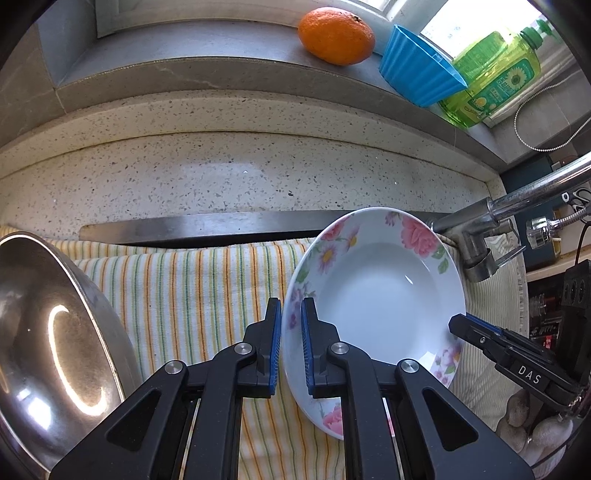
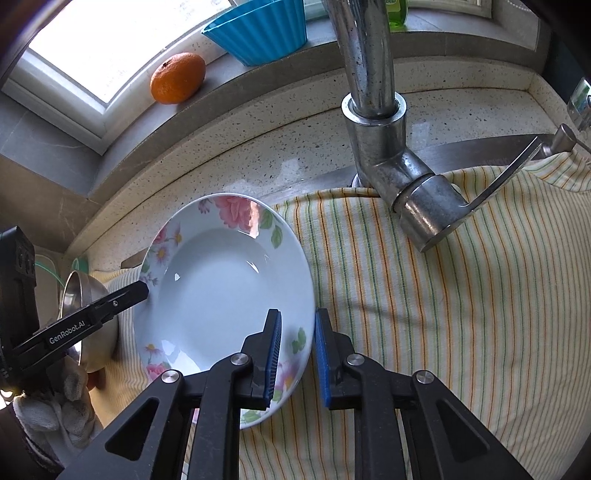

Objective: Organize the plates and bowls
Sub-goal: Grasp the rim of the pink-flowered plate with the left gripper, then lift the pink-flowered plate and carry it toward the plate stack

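A white deep plate [image 1: 376,280] with pink flowers on its rim is held tilted above a striped cloth [image 1: 192,280]. My left gripper [image 1: 291,306] is shut on its left rim, one pad on each face. In the right wrist view the same plate [image 2: 221,288] has its right rim between the narrow jaws of my right gripper [image 2: 297,314]. The left pad lies over the rim, and a sliver of cloth shows between the rim and the right pad. A steel bowl [image 1: 48,332] stands tipped on its side at the far left.
A chrome faucet [image 2: 373,110] rises right behind the plate, its lever [image 2: 509,170] sticking out to the right. On the window sill sit an orange [image 1: 336,35], a blue ribbed cup [image 1: 417,66] and a green soap bottle [image 1: 495,77]. Gloved hands [image 2: 55,406] hold both tools.
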A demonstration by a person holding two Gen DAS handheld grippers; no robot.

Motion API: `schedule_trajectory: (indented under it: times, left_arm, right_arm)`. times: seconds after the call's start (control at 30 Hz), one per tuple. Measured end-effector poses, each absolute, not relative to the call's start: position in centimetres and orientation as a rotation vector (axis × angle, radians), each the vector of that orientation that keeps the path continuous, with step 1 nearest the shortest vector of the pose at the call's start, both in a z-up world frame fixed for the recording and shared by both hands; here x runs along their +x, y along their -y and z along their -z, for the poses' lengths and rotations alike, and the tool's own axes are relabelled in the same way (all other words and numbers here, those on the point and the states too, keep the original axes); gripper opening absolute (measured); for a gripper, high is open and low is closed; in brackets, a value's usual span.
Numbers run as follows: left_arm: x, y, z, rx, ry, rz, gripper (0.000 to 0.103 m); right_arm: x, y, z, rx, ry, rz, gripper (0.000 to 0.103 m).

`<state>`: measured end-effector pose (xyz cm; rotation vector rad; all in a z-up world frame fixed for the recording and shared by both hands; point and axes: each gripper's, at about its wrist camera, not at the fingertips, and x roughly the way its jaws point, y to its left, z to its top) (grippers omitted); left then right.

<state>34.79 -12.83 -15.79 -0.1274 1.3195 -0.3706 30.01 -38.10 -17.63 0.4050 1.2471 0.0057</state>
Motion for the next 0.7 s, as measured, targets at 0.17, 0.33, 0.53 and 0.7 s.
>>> schedule_trajectory:
  times: [0.17, 0.33, 0.53, 0.7]
  left_arm:
    - [34.4, 12.6, 15.4, -0.134, -1.316, 0.367, 0.009]
    - [34.0, 12.0, 14.9, -0.144, -1.312, 0.366, 0.009]
    - [33.2, 10.9, 13.5, -0.168, -1.295, 0.366, 0.009]
    - [32.6, 10.1, 12.2, -0.173, -1.272, 0.365, 0.009]
  right_arm:
    - [29.8, 38.2, 17.5, 0.417, -1.248, -0.008, 0.016]
    - [29.4, 37.7, 16.7, 0.418, -1.243, -0.016, 0.015]
    - [28.7, 36.9, 15.3, 0.422, -1.227, -0.036, 0.015]
    - [27.9, 35.9, 14.2, 0.414, -1.216, -0.048, 0.015]
